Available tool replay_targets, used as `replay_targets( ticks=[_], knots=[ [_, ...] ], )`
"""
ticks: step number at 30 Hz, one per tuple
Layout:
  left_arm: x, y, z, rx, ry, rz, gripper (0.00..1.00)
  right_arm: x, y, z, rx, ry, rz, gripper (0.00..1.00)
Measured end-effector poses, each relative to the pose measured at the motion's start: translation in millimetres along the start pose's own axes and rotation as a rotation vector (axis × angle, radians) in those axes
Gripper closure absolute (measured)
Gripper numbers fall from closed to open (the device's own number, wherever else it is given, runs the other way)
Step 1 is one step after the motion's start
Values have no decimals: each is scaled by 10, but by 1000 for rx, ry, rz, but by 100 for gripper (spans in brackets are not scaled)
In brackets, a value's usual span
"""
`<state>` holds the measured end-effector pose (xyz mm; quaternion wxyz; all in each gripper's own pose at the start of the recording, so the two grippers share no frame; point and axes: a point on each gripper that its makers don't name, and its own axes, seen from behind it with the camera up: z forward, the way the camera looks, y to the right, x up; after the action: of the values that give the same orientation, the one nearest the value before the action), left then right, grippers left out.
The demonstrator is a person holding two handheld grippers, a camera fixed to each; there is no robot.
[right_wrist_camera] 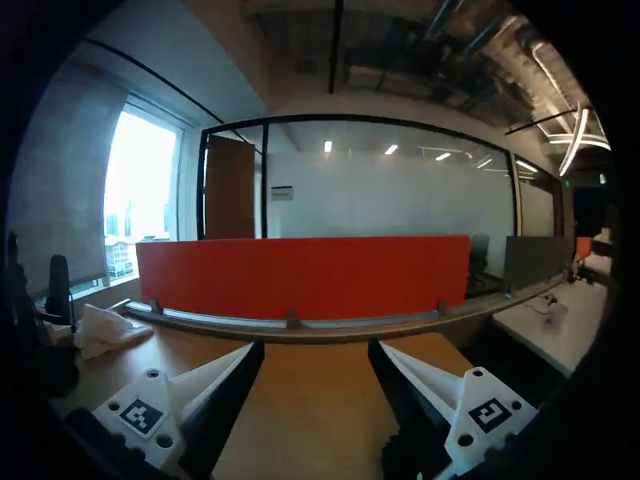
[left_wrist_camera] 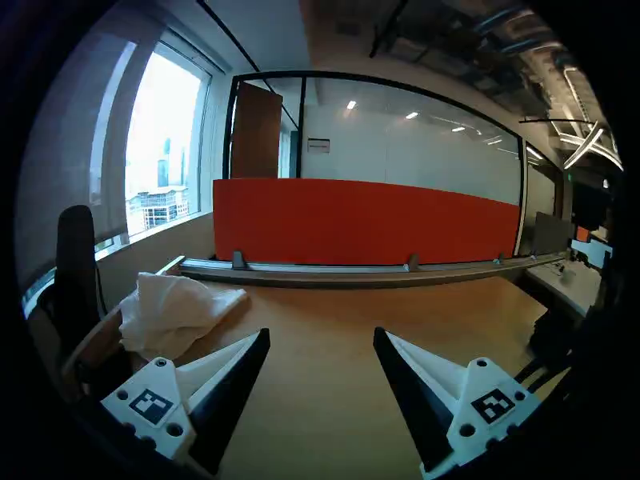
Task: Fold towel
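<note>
A crumpled white towel (left_wrist_camera: 172, 312) lies bunched at the left end of the wooden desk (left_wrist_camera: 336, 344). In the left gripper view my left gripper (left_wrist_camera: 320, 344) hangs over the desk, open, its left finger just right of and nearer than the towel, touching nothing. In the right gripper view the same towel (right_wrist_camera: 104, 330) sits far off to the left. My right gripper (right_wrist_camera: 316, 356) is open above bare desk (right_wrist_camera: 312, 400), with nothing between its fingers.
An orange divider panel (left_wrist_camera: 360, 220) on a metal rail (left_wrist_camera: 336, 272) closes the desk's far edge. A dark chair back (left_wrist_camera: 76, 272) stands left of the towel, by the window. A second white desk (right_wrist_camera: 552, 320) is at the right.
</note>
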<state>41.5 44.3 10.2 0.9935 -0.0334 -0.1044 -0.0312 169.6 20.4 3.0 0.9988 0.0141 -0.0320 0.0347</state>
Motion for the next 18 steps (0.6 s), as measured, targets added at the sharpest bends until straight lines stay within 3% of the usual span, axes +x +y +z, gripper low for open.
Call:
replay_targets(
  ticks=[18],
  knots=[
    [219, -41, 4, -4, 58, 21, 4, 108, -264, 31, 11, 23, 11, 0]
  ],
)
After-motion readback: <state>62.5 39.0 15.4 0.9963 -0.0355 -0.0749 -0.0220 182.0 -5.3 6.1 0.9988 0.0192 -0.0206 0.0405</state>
